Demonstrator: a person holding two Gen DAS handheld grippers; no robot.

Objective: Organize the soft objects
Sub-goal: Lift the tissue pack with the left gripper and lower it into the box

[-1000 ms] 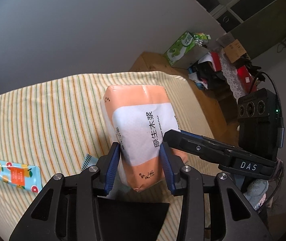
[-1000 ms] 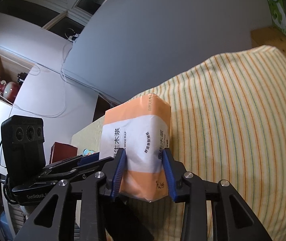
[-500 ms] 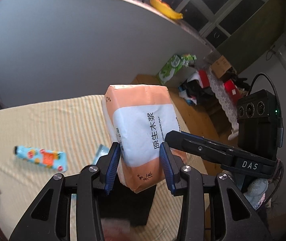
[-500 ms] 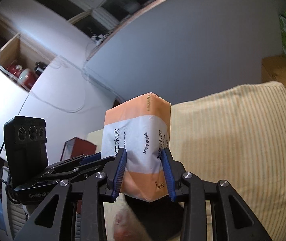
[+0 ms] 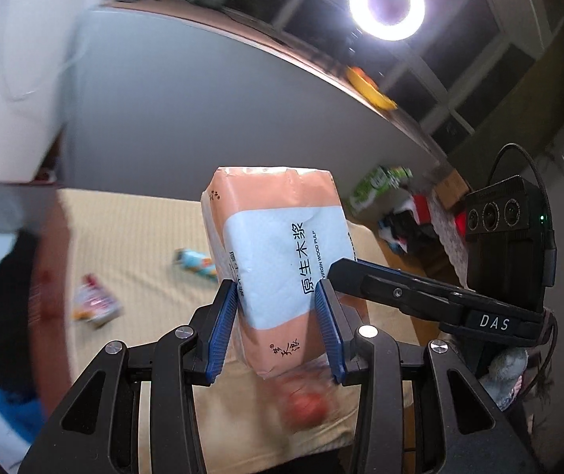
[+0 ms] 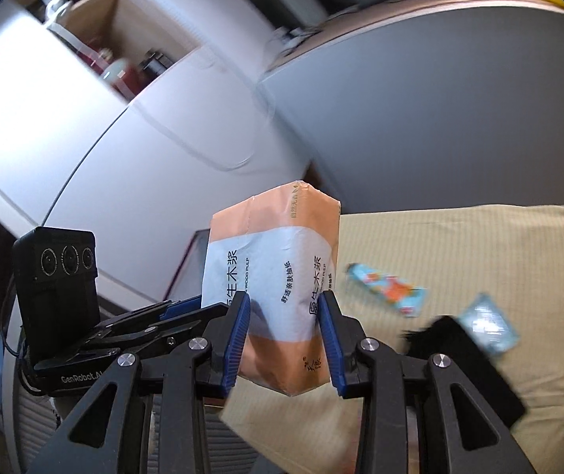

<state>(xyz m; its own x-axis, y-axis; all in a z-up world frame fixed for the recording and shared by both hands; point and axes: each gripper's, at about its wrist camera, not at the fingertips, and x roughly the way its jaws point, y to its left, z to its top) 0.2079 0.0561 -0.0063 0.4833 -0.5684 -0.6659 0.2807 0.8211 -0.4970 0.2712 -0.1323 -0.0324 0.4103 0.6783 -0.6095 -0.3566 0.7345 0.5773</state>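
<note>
Both the left gripper [image 5: 278, 308] and the right gripper [image 6: 283, 316] have their ribbed blue jaws clenched on one soft, plastic-wrapped tissue pack [image 5: 278, 252], orange with a white band. It hangs upright above the pale striped cloth [image 6: 479, 245], where a flat blue snack wrapper [image 6: 386, 288] lies.

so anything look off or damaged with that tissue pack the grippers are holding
No damage shows. The tissue pack is held in the air, pinched by both the left gripper and right gripper near its lower end, wrapper dented slightly at the pads.
</note>
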